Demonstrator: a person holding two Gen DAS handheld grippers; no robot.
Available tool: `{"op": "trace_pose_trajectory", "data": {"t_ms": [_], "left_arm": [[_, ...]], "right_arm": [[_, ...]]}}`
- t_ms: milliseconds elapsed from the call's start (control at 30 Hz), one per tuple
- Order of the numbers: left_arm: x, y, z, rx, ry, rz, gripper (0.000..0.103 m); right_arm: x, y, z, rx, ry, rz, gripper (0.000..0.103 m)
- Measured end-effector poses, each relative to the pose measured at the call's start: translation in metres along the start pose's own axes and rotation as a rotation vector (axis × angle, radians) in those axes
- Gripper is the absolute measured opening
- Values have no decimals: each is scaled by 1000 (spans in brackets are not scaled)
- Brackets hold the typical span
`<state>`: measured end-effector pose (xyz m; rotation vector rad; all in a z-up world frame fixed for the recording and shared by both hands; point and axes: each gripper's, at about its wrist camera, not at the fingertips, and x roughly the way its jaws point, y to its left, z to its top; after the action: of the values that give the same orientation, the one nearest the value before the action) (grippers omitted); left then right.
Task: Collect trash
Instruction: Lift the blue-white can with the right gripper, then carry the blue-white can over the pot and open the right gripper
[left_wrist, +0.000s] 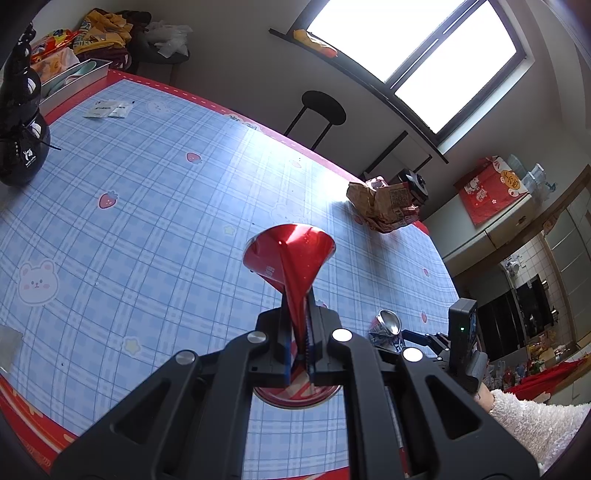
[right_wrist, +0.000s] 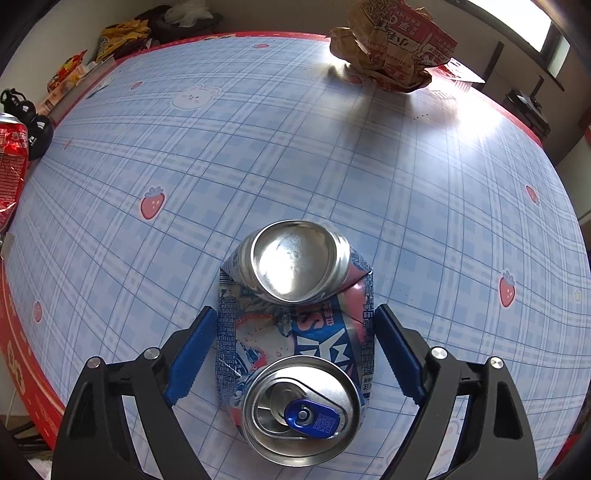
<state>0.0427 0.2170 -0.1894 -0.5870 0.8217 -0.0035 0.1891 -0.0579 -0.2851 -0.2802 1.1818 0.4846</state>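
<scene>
My left gripper is shut on a crushed red can, pinched flat between the fingers and held above the blue plaid table. The red can also shows at the left edge of the right wrist view. My right gripper is wide open around a crushed blue and pink can lying on the table; the blue pads stand on either side of it, apart from it or just touching. That can also shows in the left wrist view. A crumpled brown paper bag sits at the far table edge.
A black bottle stands at the table's left side. A small white packet lies near the far left edge. A tray with snack packets and clothes sits beyond. A black stool stands past the table.
</scene>
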Motion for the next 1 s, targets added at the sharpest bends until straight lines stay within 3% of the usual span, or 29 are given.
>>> {"op": "trace_pose_trajectory", "data": {"t_ms": [267,533,1000], "left_arm": [[0,-15,3,32,7,4,10],[-3,-61,11,121,-7,-3,10],[1,-167,-2,273,11,14,10]], "right_arm": [[-44,-7,1,30,-113,38,84],[-82,-40,-3,103,-210,60,84],[-138,-126,-64,240,-311,69,84]]}}
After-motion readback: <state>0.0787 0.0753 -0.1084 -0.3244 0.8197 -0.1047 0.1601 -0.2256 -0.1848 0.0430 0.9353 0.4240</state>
